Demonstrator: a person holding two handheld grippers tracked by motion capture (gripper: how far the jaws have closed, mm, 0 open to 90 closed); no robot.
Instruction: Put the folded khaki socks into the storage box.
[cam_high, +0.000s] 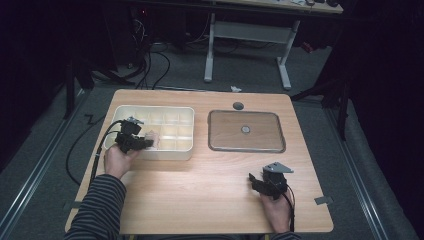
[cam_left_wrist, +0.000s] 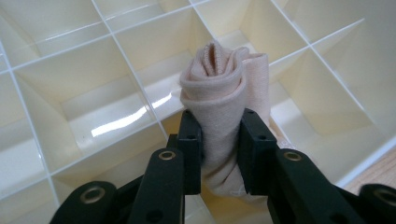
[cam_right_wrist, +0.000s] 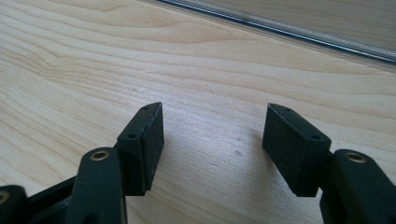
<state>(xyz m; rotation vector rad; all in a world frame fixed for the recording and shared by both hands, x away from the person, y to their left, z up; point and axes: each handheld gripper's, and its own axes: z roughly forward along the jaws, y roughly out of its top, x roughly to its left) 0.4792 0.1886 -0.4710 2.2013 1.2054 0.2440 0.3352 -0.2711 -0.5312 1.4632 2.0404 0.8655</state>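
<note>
The left gripper (cam_left_wrist: 219, 140) is clamping a rolled beige cloth (cam_left_wrist: 224, 88) upright over the divided tray (cam_high: 187, 150) near the table's left edge; the right gripper (cam_right_wrist: 212, 140) is idling open, empty.

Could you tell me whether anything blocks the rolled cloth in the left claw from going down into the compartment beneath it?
Nothing visible does: the left claw holds the rolled cloth over the divided tray, whose nearby compartments look empty.

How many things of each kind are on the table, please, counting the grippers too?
Grippers: 2, left gripper and right gripper
Rolled cloth: 1
Compartment box: 1
Clear lid: 1
Total: 5
</note>
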